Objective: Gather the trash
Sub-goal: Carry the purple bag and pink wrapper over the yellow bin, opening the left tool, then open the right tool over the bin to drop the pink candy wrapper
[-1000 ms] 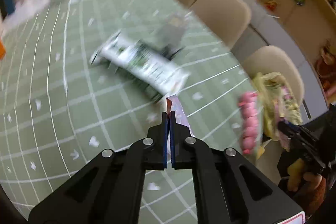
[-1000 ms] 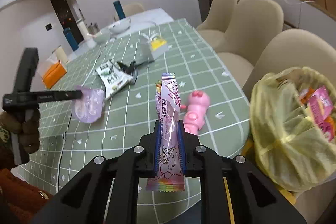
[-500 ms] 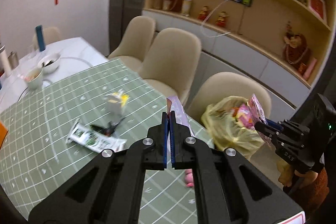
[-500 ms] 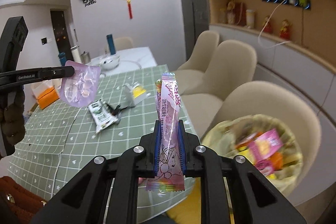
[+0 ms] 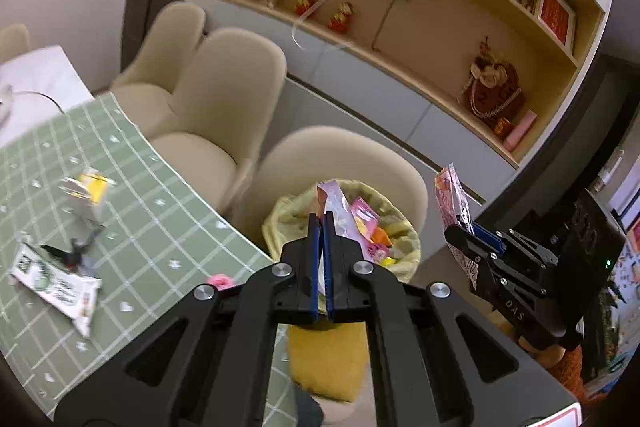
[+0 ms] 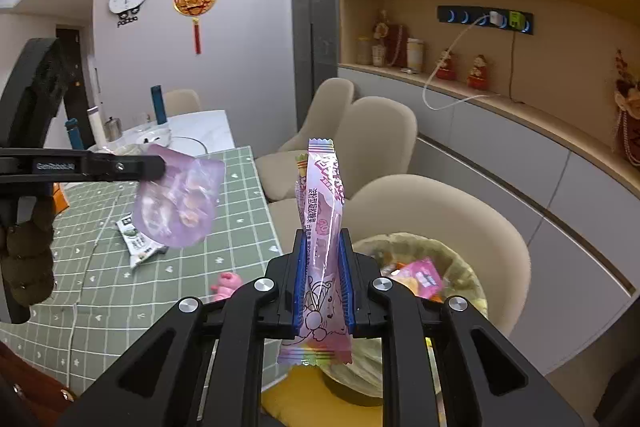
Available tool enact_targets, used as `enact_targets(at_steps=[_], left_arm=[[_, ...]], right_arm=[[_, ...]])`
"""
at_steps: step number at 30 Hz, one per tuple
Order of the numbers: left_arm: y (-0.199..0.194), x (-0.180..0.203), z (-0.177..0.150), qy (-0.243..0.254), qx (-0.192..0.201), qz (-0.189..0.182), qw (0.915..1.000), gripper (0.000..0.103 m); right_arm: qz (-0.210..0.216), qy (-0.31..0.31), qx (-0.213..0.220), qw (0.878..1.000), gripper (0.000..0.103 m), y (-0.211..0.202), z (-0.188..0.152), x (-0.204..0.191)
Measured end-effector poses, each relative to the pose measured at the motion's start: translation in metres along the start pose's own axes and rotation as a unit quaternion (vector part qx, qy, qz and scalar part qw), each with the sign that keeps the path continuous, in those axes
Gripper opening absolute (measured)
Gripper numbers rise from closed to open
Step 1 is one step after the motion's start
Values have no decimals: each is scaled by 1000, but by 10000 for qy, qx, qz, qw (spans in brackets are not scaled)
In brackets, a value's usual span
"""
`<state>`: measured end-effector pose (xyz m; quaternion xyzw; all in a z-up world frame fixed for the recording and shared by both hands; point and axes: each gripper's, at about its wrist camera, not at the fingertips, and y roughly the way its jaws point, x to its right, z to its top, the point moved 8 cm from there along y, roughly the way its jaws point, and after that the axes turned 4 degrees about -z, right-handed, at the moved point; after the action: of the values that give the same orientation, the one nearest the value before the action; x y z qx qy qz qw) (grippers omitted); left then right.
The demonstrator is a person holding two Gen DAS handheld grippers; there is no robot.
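**Both grippers carry wrappers above the lined trash bin**

A round bin lined with a yellow-green plastic bag (image 6: 460, 259) stands on a yellow chair cushion (image 5: 328, 363) beside the green checked tablecloth (image 5: 132, 211). Inside lie crumpled wrappers, pink and orange; a pink packet (image 6: 420, 277) shows clearly, the rest are too jumbled to tell apart.

The right gripper (image 6: 323, 275) is clenched on a tall pink candy wrapper (image 6: 322, 195), upright, at 12 o'clock from its jaws, with the bin at 4 o'clock behind. The left gripper (image 5: 322, 235) is clamped tight on a translucent purple pouch (image 6: 180, 203), seen edge-on in its own view, directly over the bin's mouth.

On the cloth remain a white-and-green sachet (image 5: 56, 281), a small yellow-topped carton (image 5: 86, 191) and a pink toy (image 6: 226, 283), partly hidden by the gripper bodies. A black object on the sachet is blurred.
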<state>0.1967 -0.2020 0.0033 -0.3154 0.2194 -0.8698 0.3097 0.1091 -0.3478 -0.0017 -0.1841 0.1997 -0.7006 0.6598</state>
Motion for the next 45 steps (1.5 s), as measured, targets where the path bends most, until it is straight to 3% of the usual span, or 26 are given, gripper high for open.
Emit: enact_targets(at_steps=[5,17,29,32,35,39,45], left_arm=[[42,18,4,50,-247,-258,9993,2],[152,38,-11,296,-916,-372,9947,2],[218,49,-15,325,-1315,-639,9887,2],[228,44,-20,249,-1484,-683,9862,6],[230,34,-21,109,-1519,-651,9862,26],[215,10,-17,-125,-1442,-446,9885,29],[177,-18,-18,27,-1251,-40,9921,31]], right_arm=[[-220,302,-107,9992,16,7,-11,31],[-827,750,-680,9914,16,32,-39,101],[-1043,997,-901,9854,16,41,-49,134],[-1032,950,-949,9856,16,47,-50,131],[-984,974,-1004,9853,16,55,-53,128],[-835,1000,-1109,9853,16,71,-55,122],[-477,812,-1450,9849,16,110,-64,92]])
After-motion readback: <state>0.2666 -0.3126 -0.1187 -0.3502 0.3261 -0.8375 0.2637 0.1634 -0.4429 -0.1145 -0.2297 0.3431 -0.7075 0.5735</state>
